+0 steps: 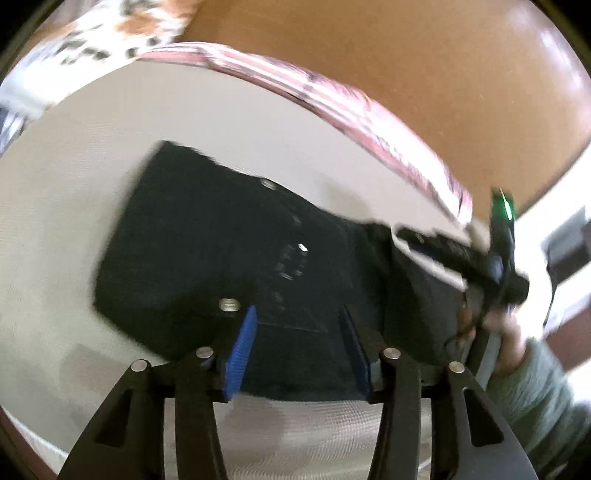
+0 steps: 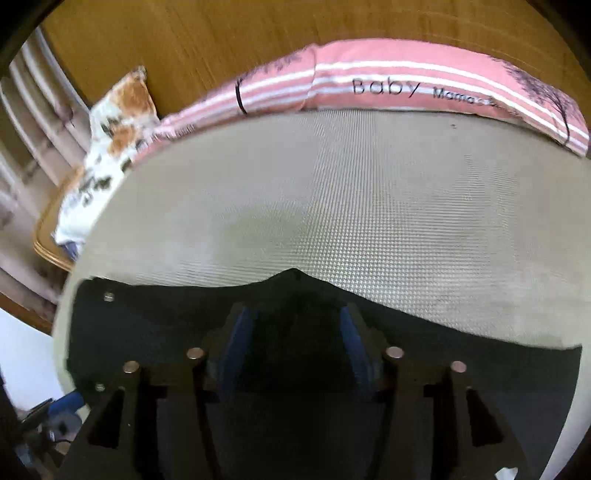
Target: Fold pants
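Folded pants (image 1: 229, 258) lie at frame centre on the mattress (image 1: 74, 184). A striped pillow (image 1: 332, 107) lines its far edge; a patterned cushion (image 1: 110, 33) sits upper left, against the headboard (image 1: 406, 55).

Bed (image 2: 369, 206) w/ pale textured cover carried dark pants (image 1: 207, 251), folded, mid-frame in left view. Pink striped pillow (image 2: 406, 86) along far edge; patterned cushion (image 2: 114, 133) upper left.

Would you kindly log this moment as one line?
task: fold pants | dark pants on pale mat | left claw open over pants | right claw open over pants edge
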The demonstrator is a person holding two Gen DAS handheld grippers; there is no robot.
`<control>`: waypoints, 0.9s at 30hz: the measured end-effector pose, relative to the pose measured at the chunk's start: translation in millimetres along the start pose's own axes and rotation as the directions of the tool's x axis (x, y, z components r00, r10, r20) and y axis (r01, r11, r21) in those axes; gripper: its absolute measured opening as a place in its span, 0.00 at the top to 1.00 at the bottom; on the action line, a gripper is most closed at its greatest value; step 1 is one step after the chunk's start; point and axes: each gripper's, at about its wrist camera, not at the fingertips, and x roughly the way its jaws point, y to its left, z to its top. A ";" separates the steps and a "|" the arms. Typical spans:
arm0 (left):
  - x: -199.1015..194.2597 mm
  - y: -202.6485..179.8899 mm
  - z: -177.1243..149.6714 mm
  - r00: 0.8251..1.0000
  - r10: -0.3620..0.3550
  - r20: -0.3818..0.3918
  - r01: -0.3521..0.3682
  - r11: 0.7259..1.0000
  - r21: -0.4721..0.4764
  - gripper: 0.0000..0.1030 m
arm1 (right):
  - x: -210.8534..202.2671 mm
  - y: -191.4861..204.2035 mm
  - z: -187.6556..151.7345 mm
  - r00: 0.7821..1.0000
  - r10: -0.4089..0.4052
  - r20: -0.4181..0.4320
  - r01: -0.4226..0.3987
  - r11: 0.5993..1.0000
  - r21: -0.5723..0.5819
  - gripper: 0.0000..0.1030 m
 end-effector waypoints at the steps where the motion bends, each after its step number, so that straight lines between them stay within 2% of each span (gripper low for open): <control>1: -5.6 9.5 0.0 1.000 -0.011 0.008 0.011 0.999 -0.043 0.49 | -5.8 -0.3 -1.5 1.000 0.010 0.007 -0.010 1.000 0.004 0.47; 3: -15.9 33.9 -1.0 0.999 -0.035 0.023 0.038 0.987 -0.153 0.47 | -18.1 1.1 -6.8 0.999 0.032 0.014 -0.032 0.999 0.008 0.42; 5: -23.1 60.6 -6.6 0.997 -0.074 0.028 0.079 0.957 -0.281 0.46 | -30.5 1.9 -15.4 0.998 0.063 0.015 -0.063 0.998 0.015 0.33; 7: -27.3 77.2 -16.2 0.994 -0.102 0.036 0.108 0.927 -0.359 0.44 | -39.0 0.9 -24.3 0.996 0.087 0.014 -0.087 0.996 0.024 0.31; 9: -27.4 92.4 -22.2 0.994 -0.099 0.047 0.109 0.897 -0.427 0.40 | -43.3 0.2 -31.3 0.994 0.109 0.005 -0.109 0.993 0.036 0.30; 14: -20.6 105.0 -27.6 0.994 -0.098 0.046 0.108 0.860 -0.498 0.37 | -48.8 -9.2 -53.3 0.988 0.151 -0.009 -0.149 0.983 0.111 0.29; 21: -0.4 110.4 -30.2 0.991 -0.132 0.032 0.128 0.835 -0.535 0.37 | -51.1 -25.7 -71.0 0.985 0.170 -0.014 -0.164 0.964 0.207 0.29; 27: 11.1 117.9 -27.2 0.985 -0.162 0.053 0.163 0.815 -0.556 0.36 | -53.0 -26.4 -71.2 0.987 0.159 -0.006 -0.154 0.966 0.207 0.29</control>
